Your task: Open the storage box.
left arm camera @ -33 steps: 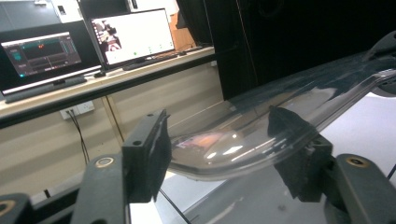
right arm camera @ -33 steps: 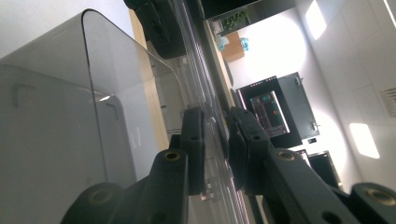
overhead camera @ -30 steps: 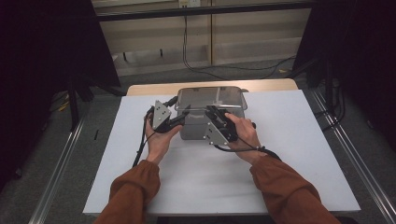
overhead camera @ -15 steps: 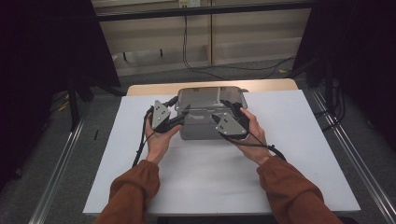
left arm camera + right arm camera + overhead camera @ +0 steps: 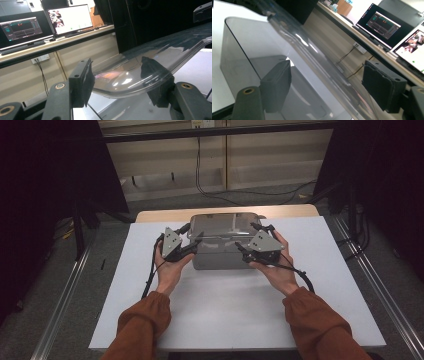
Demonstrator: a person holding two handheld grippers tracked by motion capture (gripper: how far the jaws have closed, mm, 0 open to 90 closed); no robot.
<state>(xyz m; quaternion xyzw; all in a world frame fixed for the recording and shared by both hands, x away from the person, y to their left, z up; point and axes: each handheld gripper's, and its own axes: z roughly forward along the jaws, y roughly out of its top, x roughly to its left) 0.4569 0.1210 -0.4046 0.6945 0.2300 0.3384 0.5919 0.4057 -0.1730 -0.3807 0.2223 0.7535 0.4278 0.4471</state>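
Observation:
A grey see-through plastic box (image 5: 220, 257) with a clear lid (image 5: 225, 225) stands at the far middle of the white table (image 5: 225, 320). My left gripper (image 5: 192, 245) is at the box's left front corner. In the left gripper view the lid's rounded corner (image 5: 130, 80) lies between the jaws, the left pad (image 5: 83, 80) against its edge, and the grip looks shut on it. My right gripper (image 5: 242, 251) is at the box's right side. Its jaws have just been opening and stand apart around the lid's rim (image 5: 312, 57), pads (image 5: 275, 85) off it.
The table's far wooden edge (image 5: 300, 211) runs just behind the box. Monitors (image 5: 70, 18) stand on a bench beyond. Cables (image 5: 300, 275) trail from both grippers over the table. Metal rails (image 5: 65, 305) run along both sides on the floor.
My right gripper has moved right, from the box's front middle to its right side, and its jaws have opened. The left gripper has stayed in place.

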